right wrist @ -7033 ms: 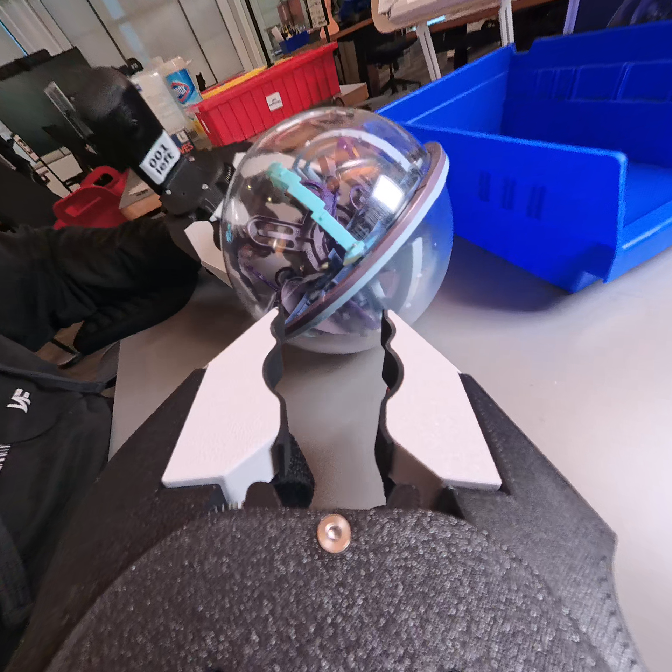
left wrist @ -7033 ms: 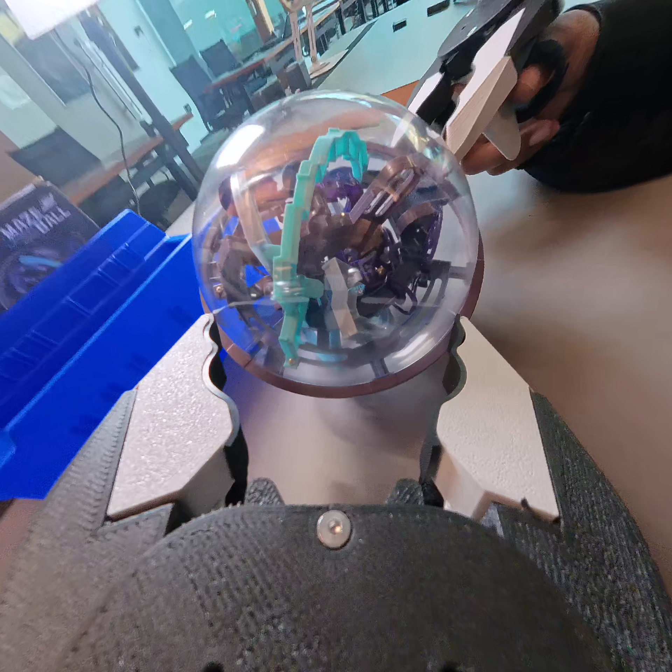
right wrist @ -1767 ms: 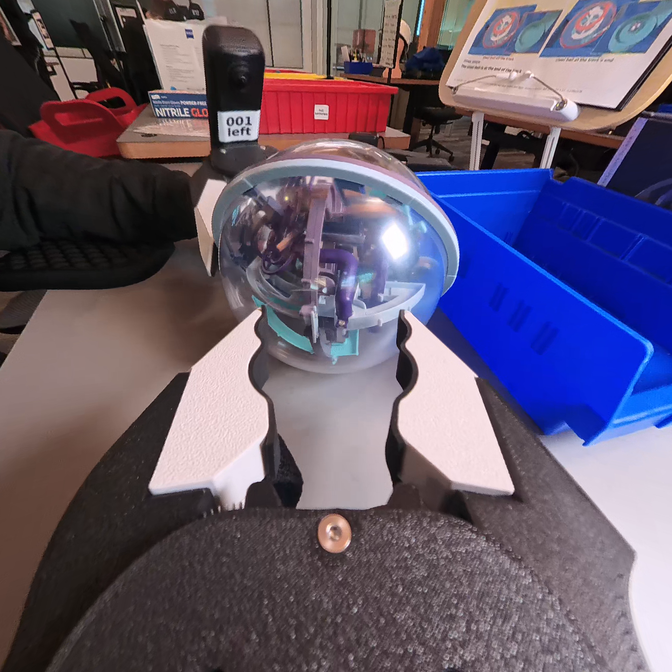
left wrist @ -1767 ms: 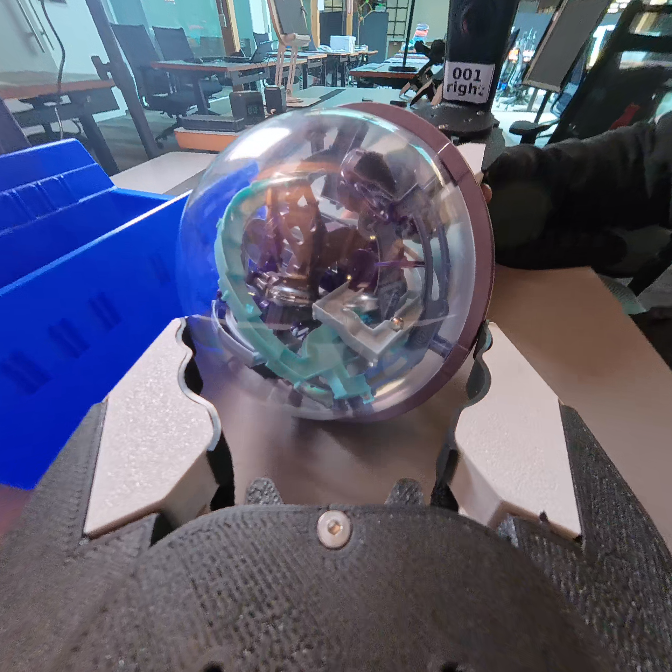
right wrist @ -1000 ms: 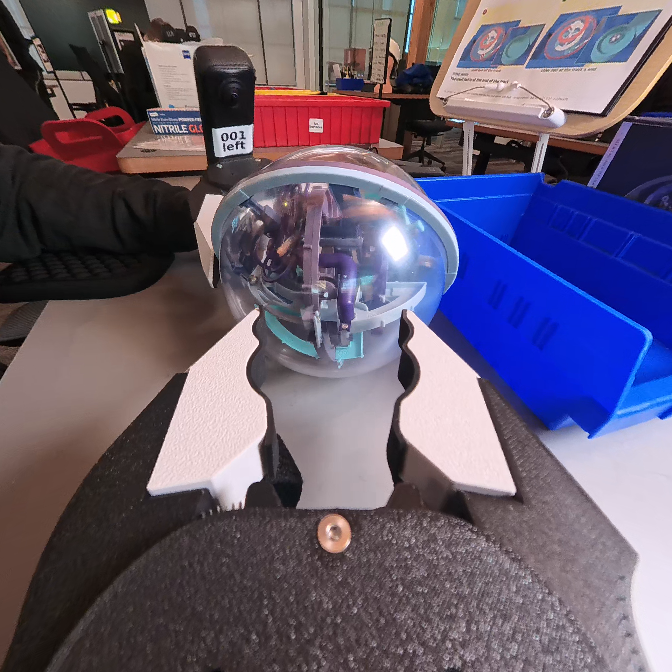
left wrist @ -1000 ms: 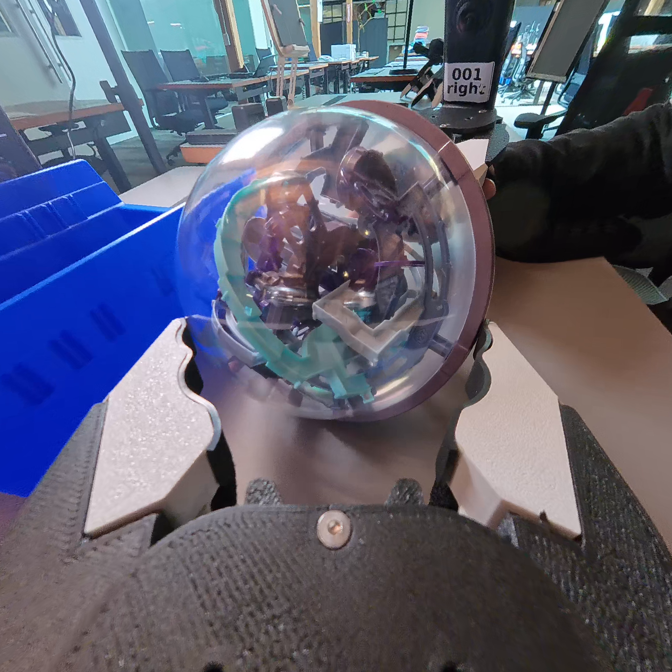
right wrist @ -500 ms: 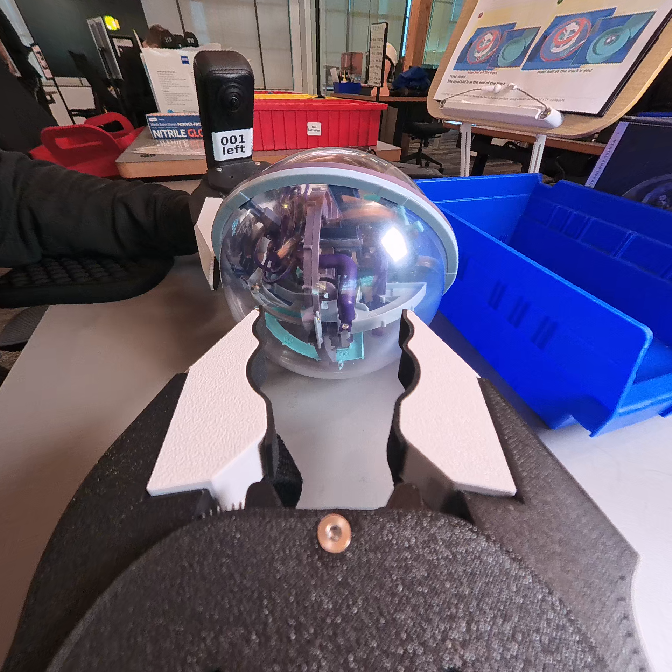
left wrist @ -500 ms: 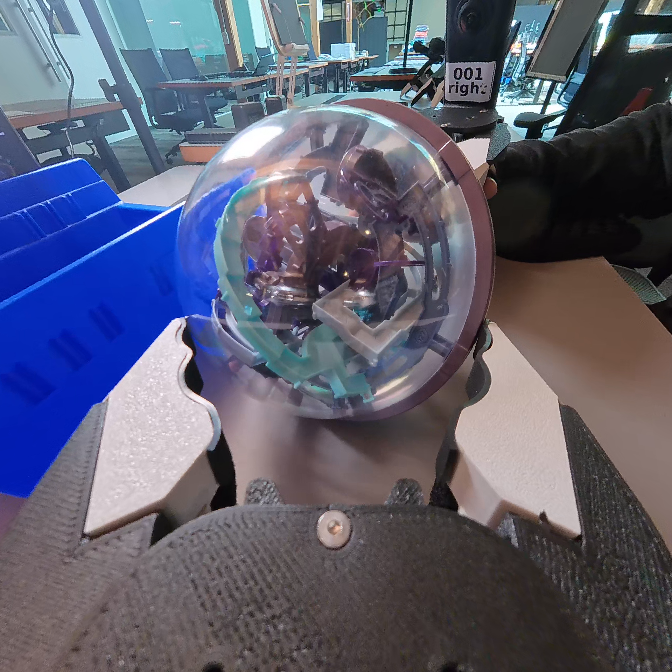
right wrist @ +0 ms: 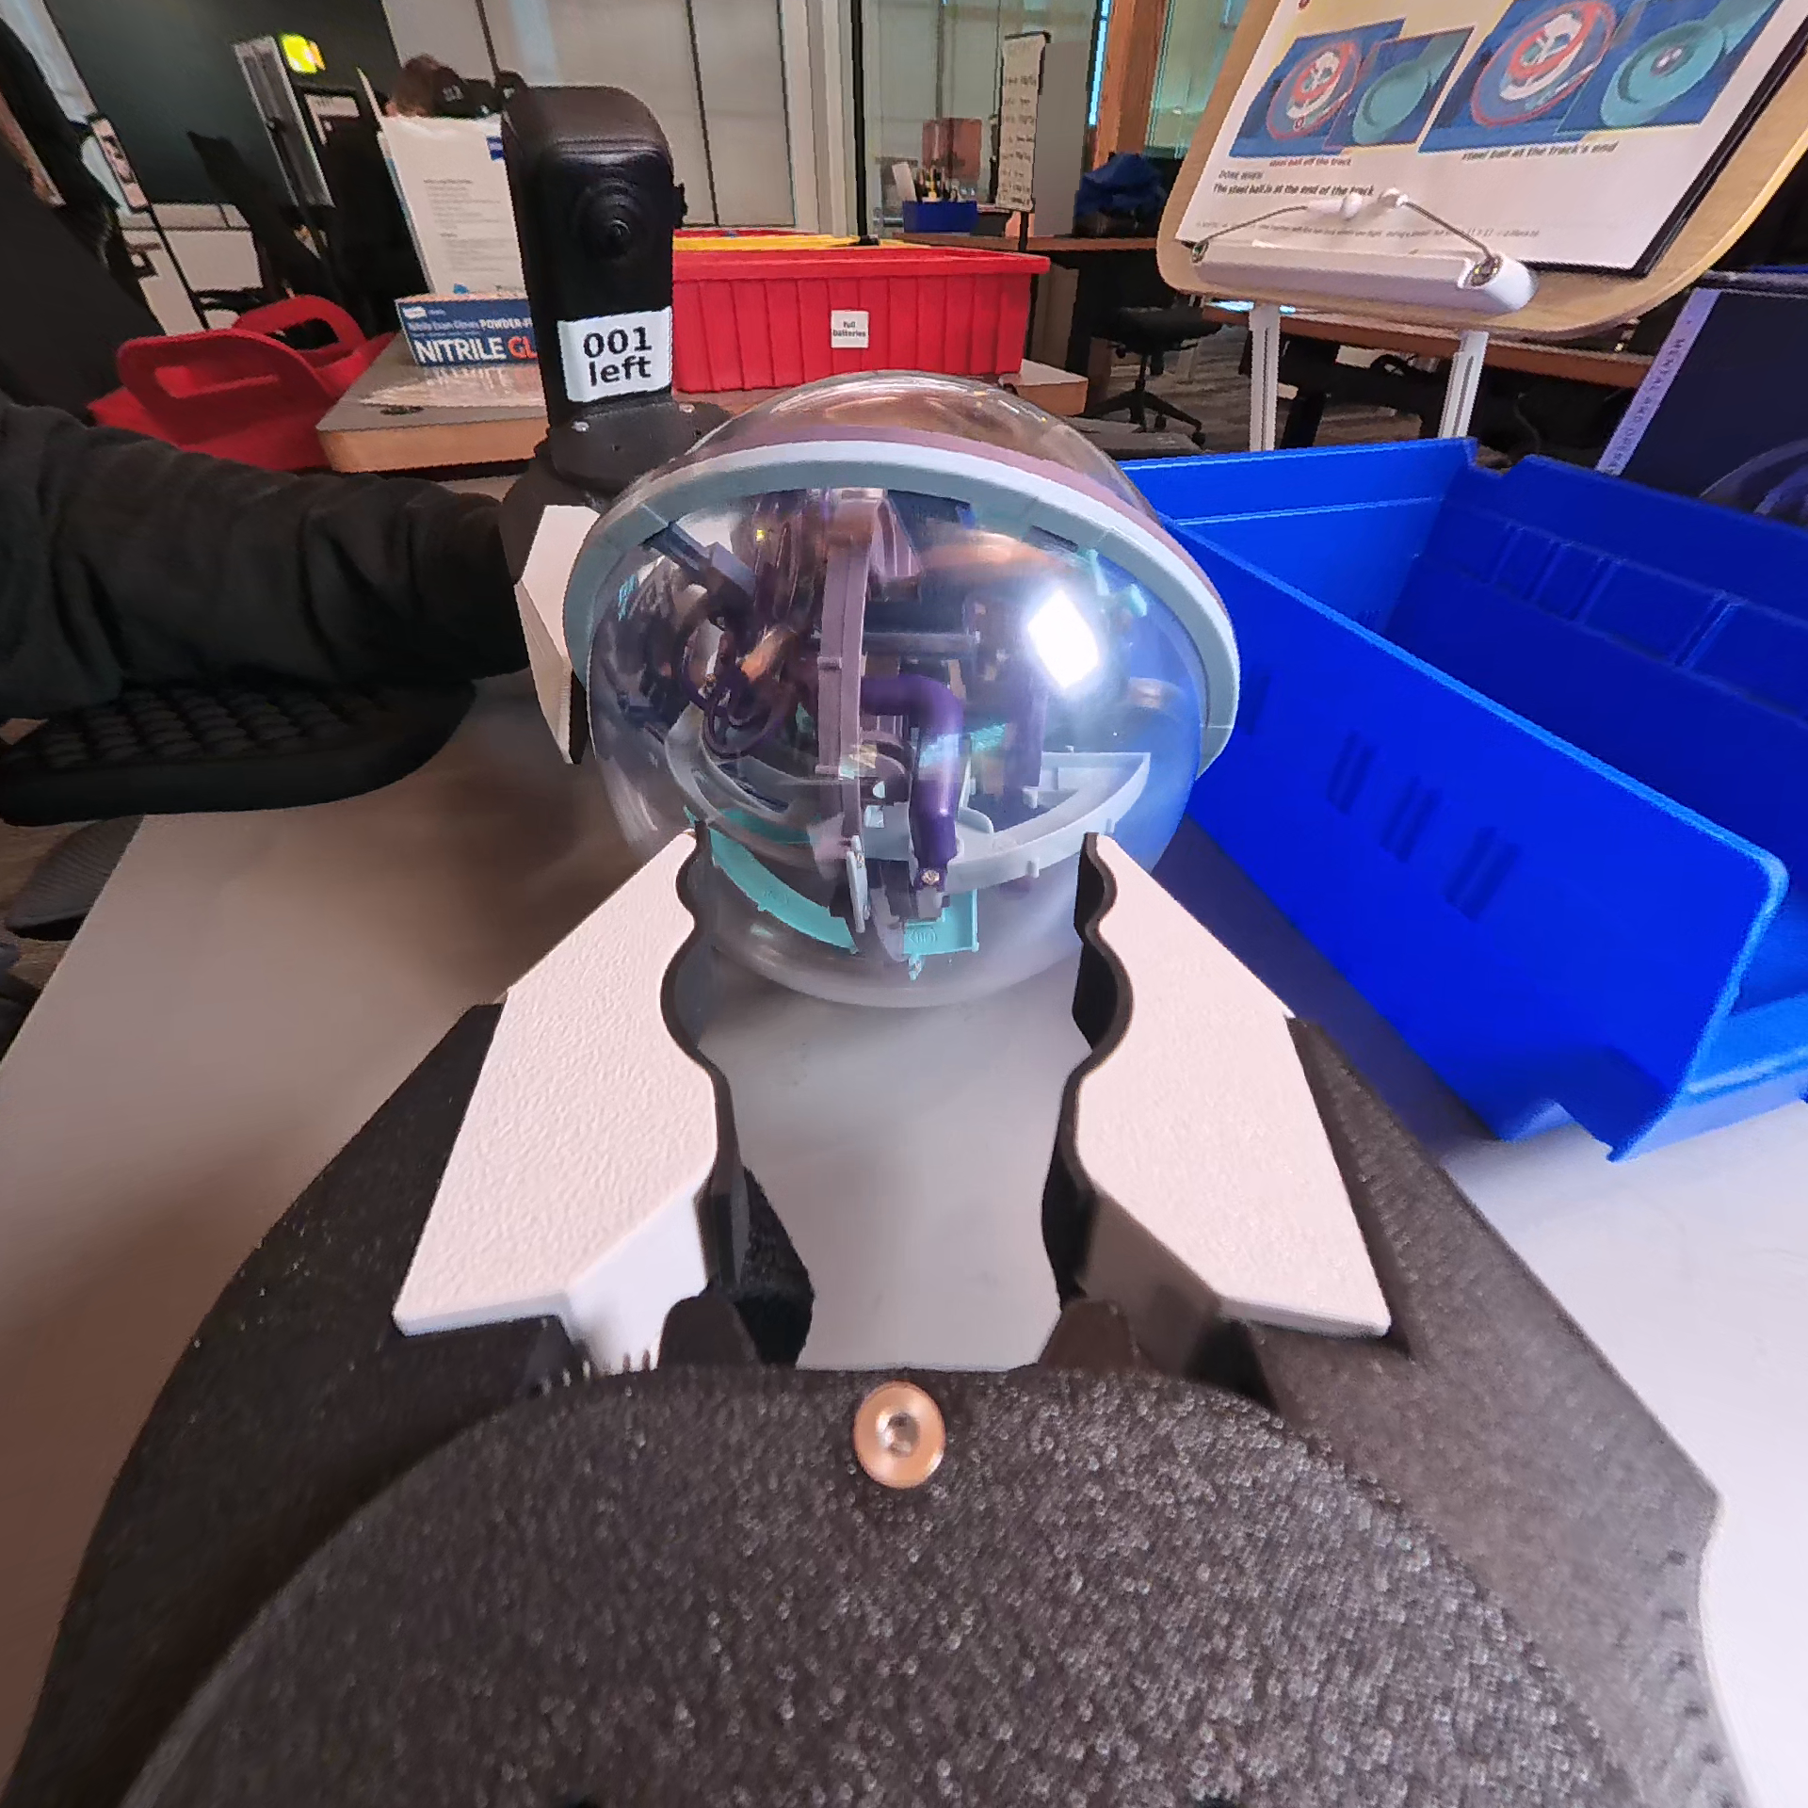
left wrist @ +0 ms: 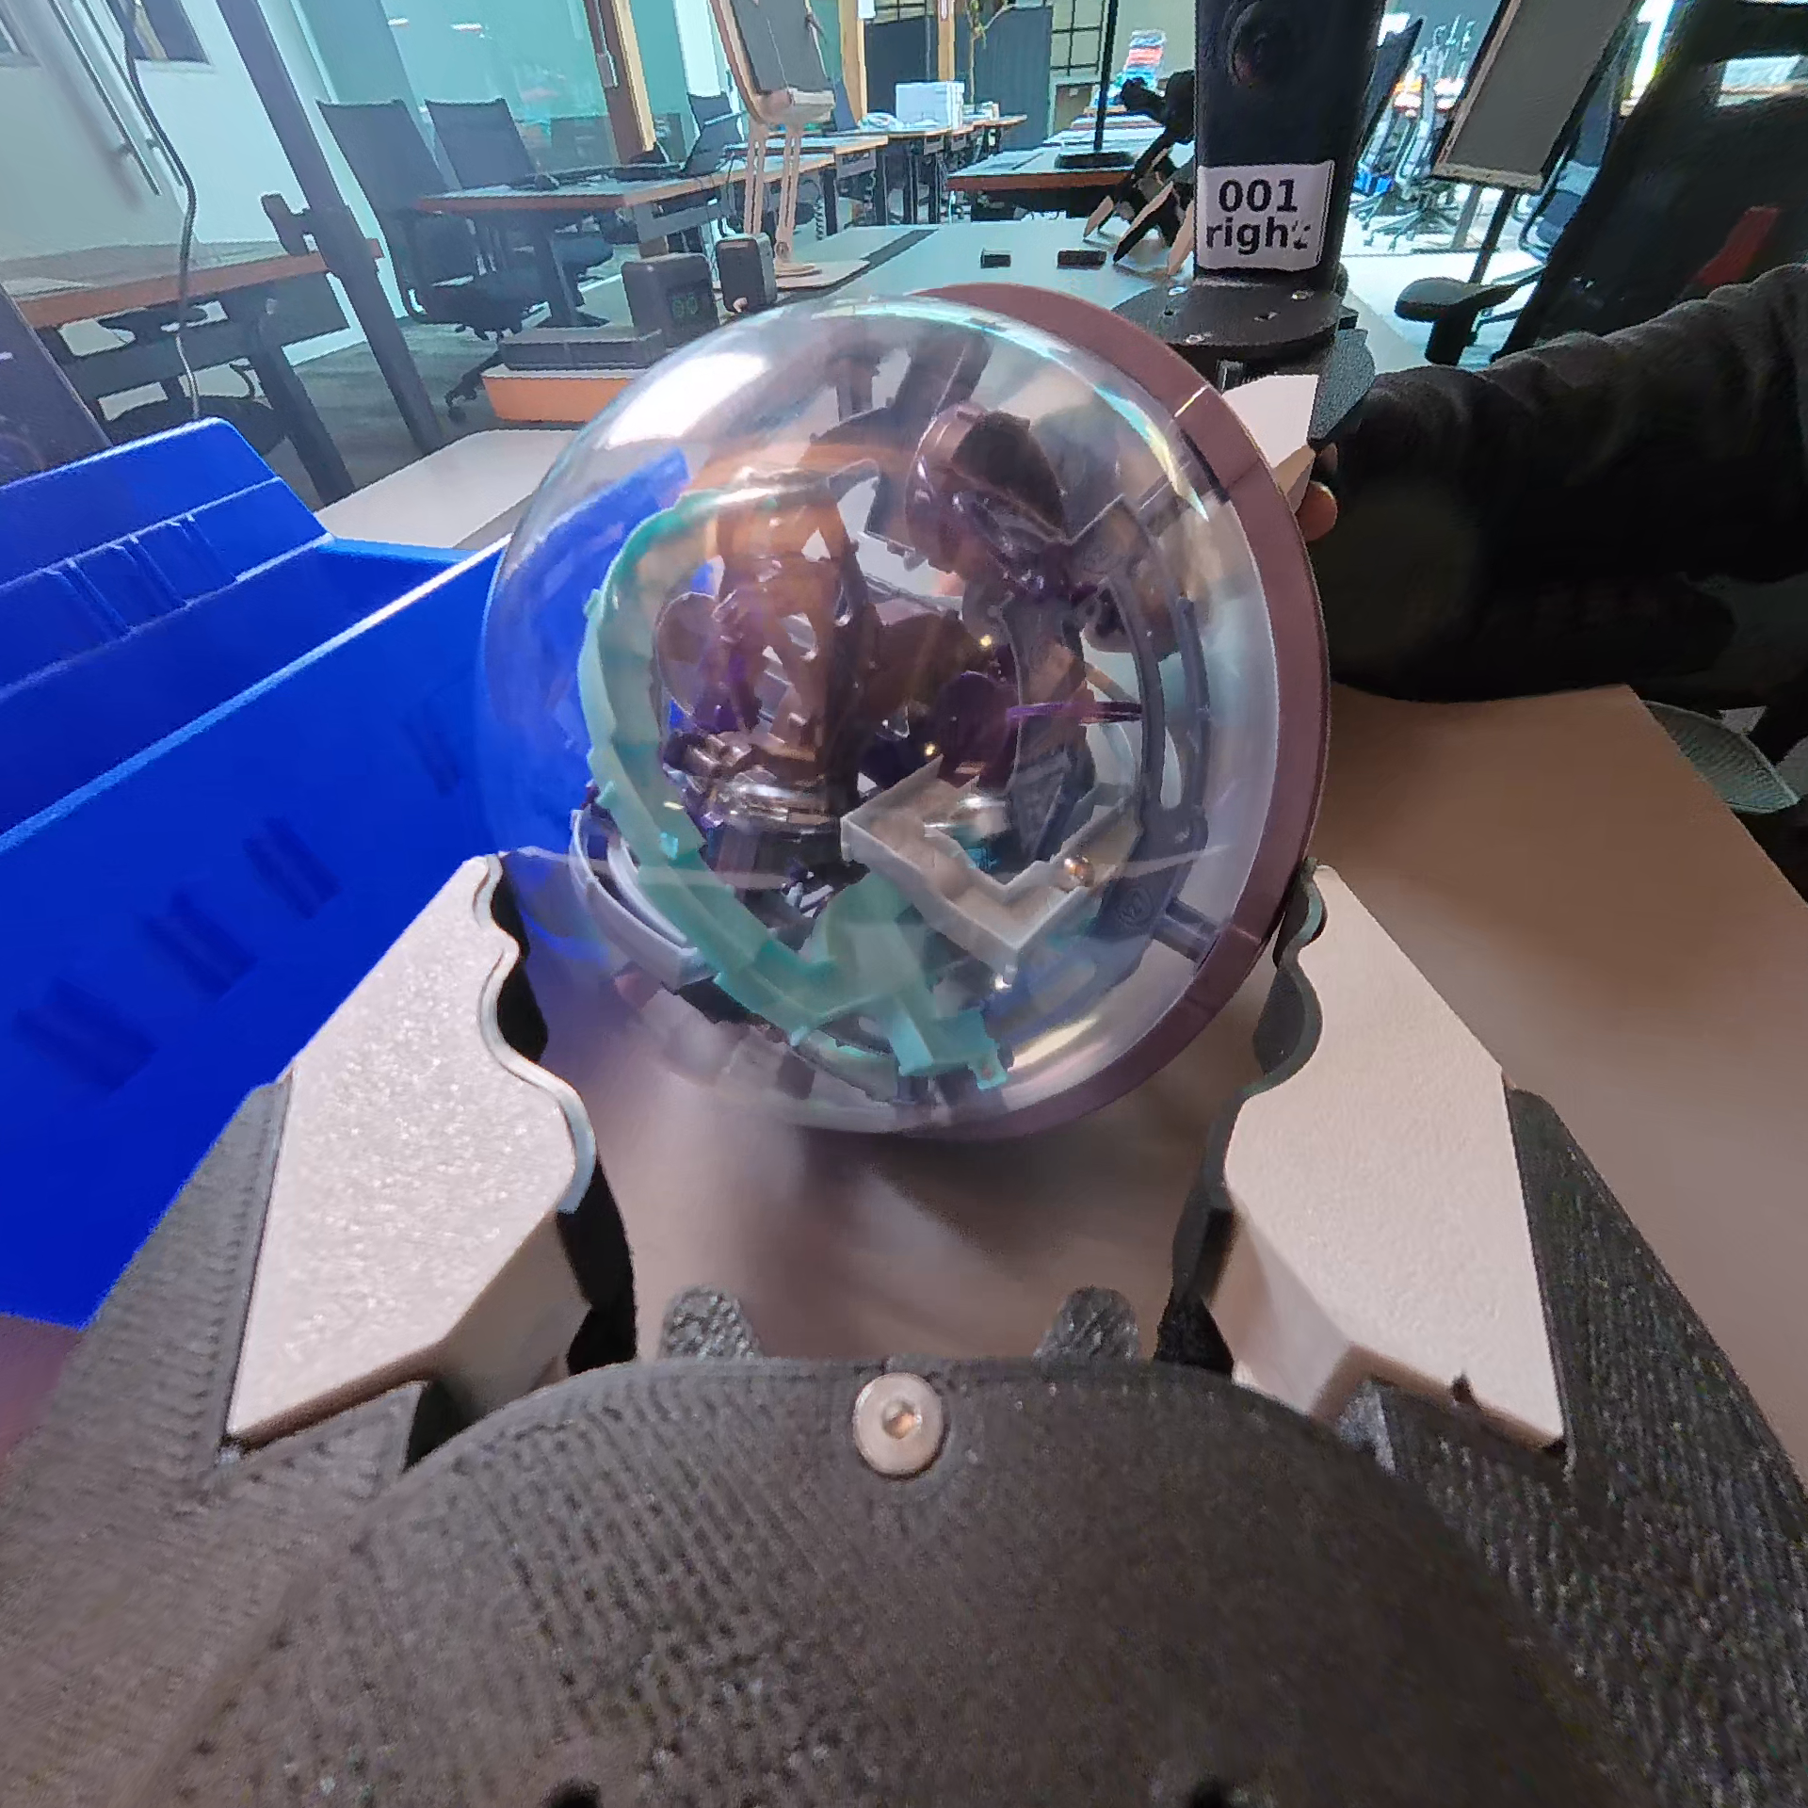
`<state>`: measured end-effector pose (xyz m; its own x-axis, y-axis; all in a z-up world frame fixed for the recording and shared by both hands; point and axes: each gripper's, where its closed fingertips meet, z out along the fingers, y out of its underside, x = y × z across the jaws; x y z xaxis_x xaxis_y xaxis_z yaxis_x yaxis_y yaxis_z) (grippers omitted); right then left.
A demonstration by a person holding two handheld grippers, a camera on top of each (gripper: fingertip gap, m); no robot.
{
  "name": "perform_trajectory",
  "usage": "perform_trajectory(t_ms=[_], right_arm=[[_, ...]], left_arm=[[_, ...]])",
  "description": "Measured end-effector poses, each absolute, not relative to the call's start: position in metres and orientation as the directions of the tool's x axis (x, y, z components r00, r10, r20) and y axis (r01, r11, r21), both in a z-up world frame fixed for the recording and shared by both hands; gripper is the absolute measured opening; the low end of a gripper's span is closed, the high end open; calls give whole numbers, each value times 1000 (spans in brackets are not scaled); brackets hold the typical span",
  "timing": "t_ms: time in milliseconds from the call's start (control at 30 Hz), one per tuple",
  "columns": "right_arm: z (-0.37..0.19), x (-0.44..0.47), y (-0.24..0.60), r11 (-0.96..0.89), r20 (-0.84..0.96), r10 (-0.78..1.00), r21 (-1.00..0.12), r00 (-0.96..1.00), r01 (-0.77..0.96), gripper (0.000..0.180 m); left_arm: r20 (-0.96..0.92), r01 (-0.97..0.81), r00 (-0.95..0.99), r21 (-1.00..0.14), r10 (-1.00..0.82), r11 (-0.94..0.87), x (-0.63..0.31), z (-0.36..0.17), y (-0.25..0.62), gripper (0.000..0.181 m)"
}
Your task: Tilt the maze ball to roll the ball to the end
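Since a moment ago, the small steel ball [left wrist: 1079, 866] is rolling rightward along the grey track; we are nearing its end. Both our left gripper [left wrist: 895, 964] and right gripper [right wrist: 885, 905] are pinching the clear plastic maze sphere [left wrist: 910, 714] at frame centre.

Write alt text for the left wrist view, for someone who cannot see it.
A clear maze ball full of teal, grey and purple tracks sits between the left gripper's white fingers. A blue bin stands to its left; the right gripper shows behind the ball.
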<state>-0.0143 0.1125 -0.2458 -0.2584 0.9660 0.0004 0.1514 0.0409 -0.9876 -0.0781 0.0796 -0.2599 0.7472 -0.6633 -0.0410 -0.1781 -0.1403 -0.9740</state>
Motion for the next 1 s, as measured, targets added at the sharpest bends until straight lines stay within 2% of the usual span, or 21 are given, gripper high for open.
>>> perform_trajectory(t_ms=[300,600,1000], right_arm=[[-250,-12,120,98,39,953,-978,-301,182,71],[-276,-27,126,137,-55,852,-936,-520,323,96],[-277,-29,125,109,-48,882,-947,-468,303,89]], left_arm=[[-53,-189,745,-973,-665,-134,-78,-260,80,148],[-45,-204,699,-969,-714,-139,-83,-258,83,144],[-16,-186,670,-972,-742,-146,-85,-255,83,144]])
